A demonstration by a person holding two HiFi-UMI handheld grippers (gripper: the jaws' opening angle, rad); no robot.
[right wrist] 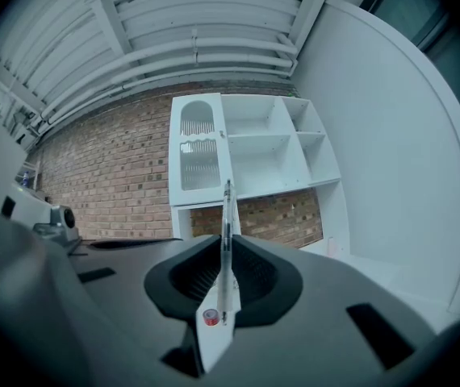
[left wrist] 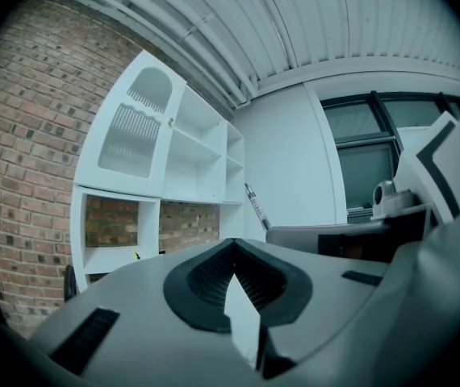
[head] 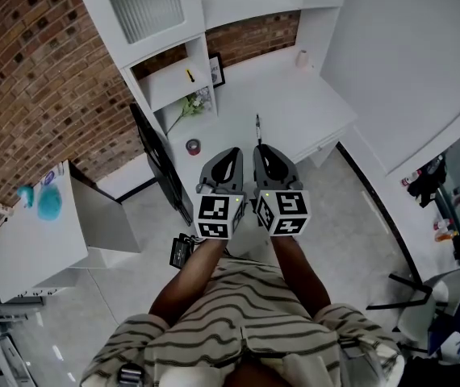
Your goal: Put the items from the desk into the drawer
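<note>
In the head view, a person's striped shirt (head: 238, 321) fills the bottom. Above it the left gripper (head: 230, 158) and right gripper (head: 264, 153) sit side by side, tips toward the white surface (head: 294, 103). A pen (head: 257, 127) juts from the right one at 12 o'clock. A red tape roll (head: 193, 146) lies on the surface at 10 o'clock of the left gripper.

In the left gripper view, the fingers (left wrist: 207, 279) are pressed together with nothing between them, and the pen (left wrist: 254, 204) shows at 1 o'clock.

In the right gripper view, the fingers (right wrist: 191, 276) are clamped on the pen (right wrist: 227, 208), which stands upright before a white shelf unit (right wrist: 254, 147).
</note>
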